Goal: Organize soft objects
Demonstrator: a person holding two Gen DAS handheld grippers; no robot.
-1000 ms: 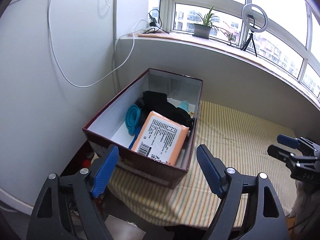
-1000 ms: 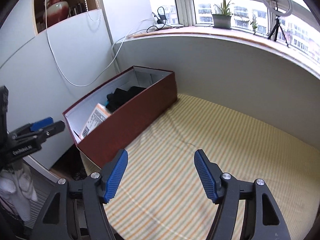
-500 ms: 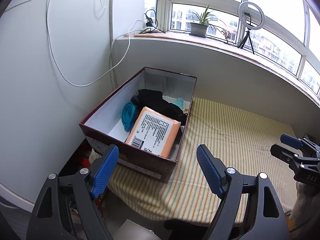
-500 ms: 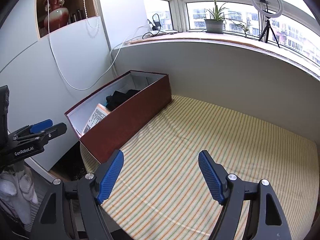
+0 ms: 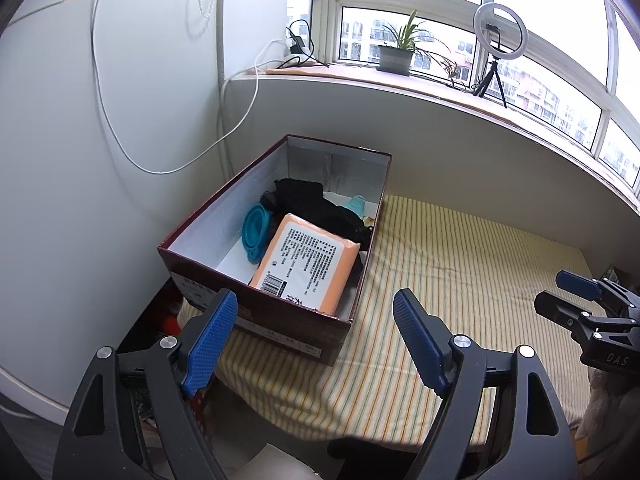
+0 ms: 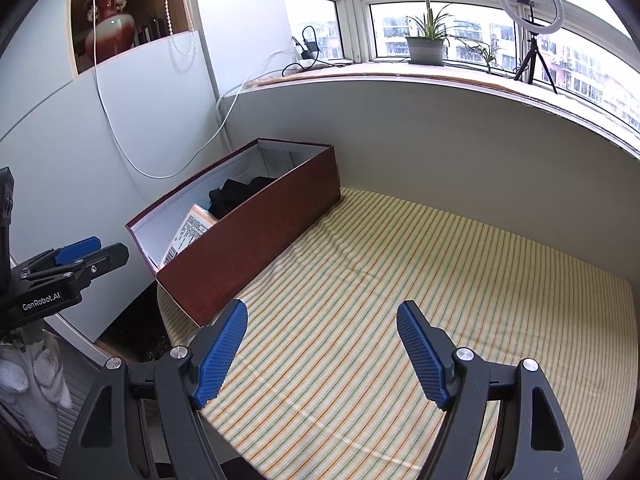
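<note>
Maroon cardboard forms the open box, which sits at the left end of the striped cloth, close against the white wall panel. Inside it, going left to right, a teal folded item stands on edge against the left wall, an orange packet with a printed label lies tilted at the near end, and black fabric is heaped behind it. A small pale-teal piece peeks out at the far right corner; what it is cannot be made out, as the fabric covers most of it. From the right wrist view the box's near wall hides nearly everything inside except the packet's edge and some black fabric.

Left gripper hovers just short of the box's near end, jaws spread wide and holding nothing. Right gripper hangs over bare striped cloth well to the right of the box, jaws likewise spread and unloaded. On the far windowsill stand a potted plant and a ring light.
</note>
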